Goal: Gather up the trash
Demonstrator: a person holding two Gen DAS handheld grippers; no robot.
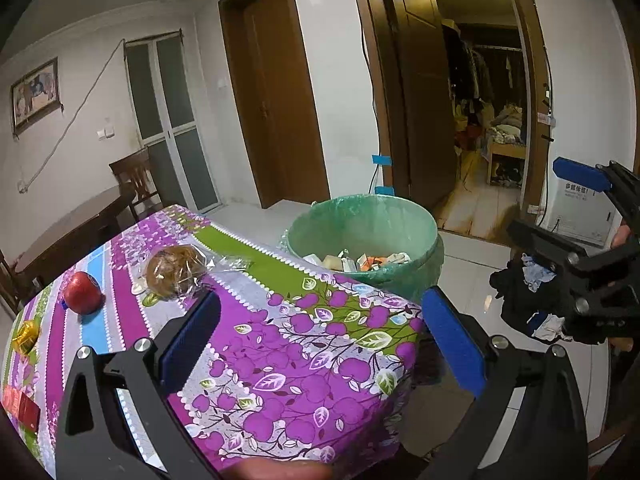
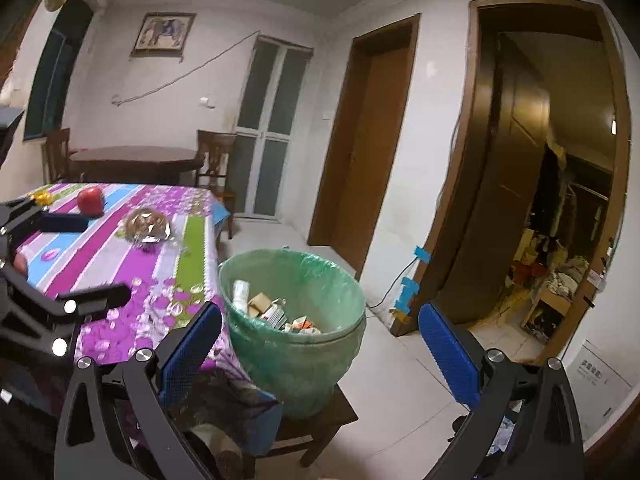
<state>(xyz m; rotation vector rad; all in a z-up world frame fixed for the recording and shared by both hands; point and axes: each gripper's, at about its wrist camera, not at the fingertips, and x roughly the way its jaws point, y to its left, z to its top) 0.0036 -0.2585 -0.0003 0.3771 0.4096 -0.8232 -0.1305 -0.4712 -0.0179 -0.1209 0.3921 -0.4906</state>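
A bin with a green liner (image 1: 364, 228) (image 2: 296, 344) stands on a low wooden stool (image 2: 320, 420) beside the table; it holds several bits of trash (image 2: 276, 312). A clear plastic bag with a brown bun (image 1: 176, 268) (image 2: 148, 224) lies on the purple flowered tablecloth (image 1: 280, 360) (image 2: 120, 256). My left gripper (image 1: 320, 340) is open and empty above the table's near corner. My right gripper (image 2: 320, 344) is open and empty, hovering just before the bin; it also shows at the right of the left wrist view (image 1: 568, 208).
A red apple (image 1: 83, 292) (image 2: 91, 200), a gold foil item (image 1: 26, 336) and a red packet (image 1: 20, 404) lie on the table. A dark dining table with chairs (image 2: 136, 160) stands behind. An open doorway (image 2: 560, 220) leads to a cluttered room.
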